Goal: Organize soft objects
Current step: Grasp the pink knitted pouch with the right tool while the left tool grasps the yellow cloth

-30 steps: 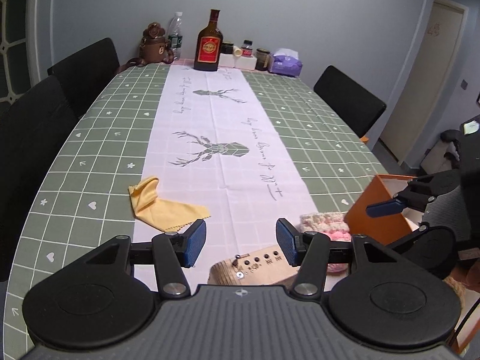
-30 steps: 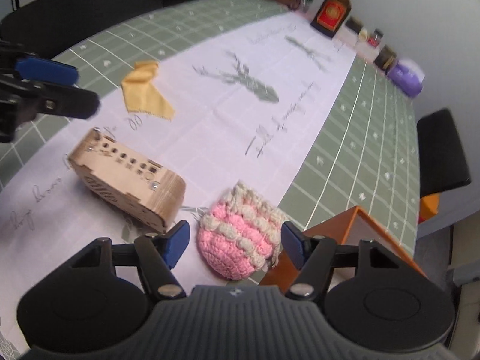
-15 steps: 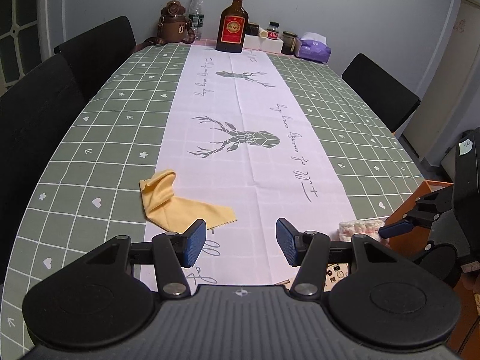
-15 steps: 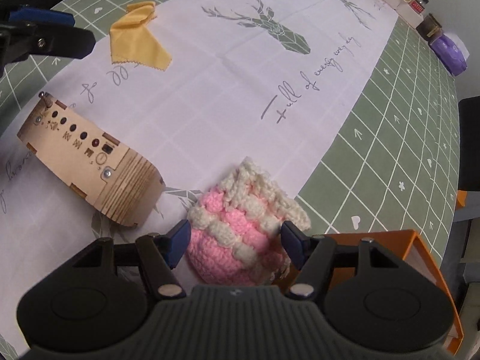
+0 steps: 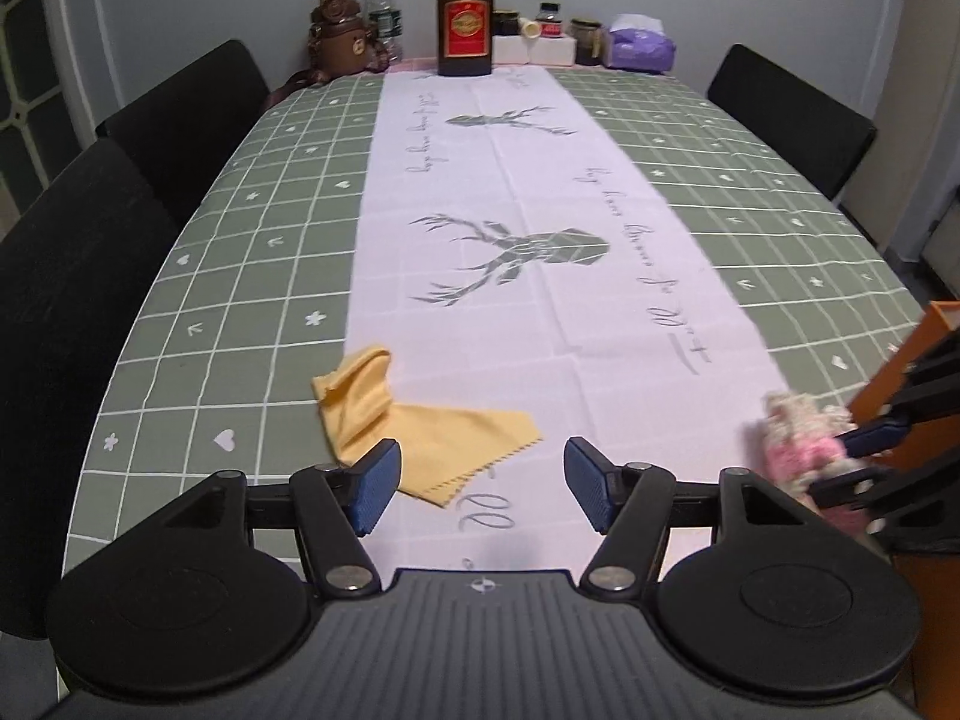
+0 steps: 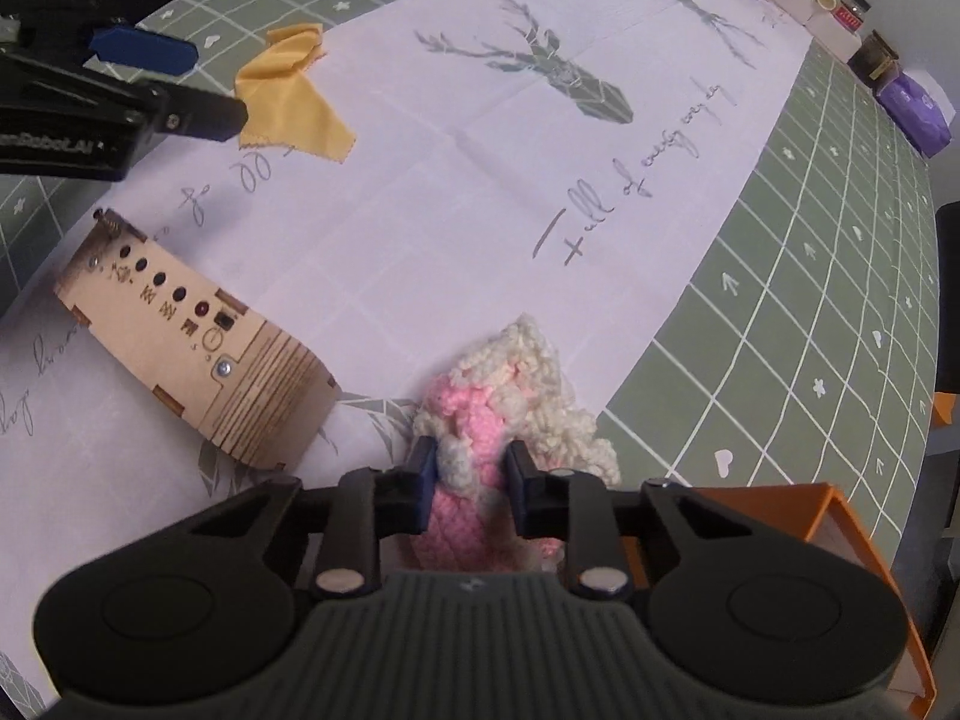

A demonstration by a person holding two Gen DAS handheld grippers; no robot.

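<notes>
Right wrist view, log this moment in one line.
right gripper: just closed on pink pouch | left gripper: open, over yellow cloth

Wooden box (image 6: 192,354) and orange bin (image 6: 840,516) flank the clear runner (image 5: 540,192).

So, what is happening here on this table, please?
A person works with two handheld grippers. The right gripper has just closed on the pink and cream crocheted pouch, beside the orange box. The left gripper, jaws just opened wider and empty, hovers by the yellow cloth, which lies untouched. The wooden box sits nearby.
</notes>
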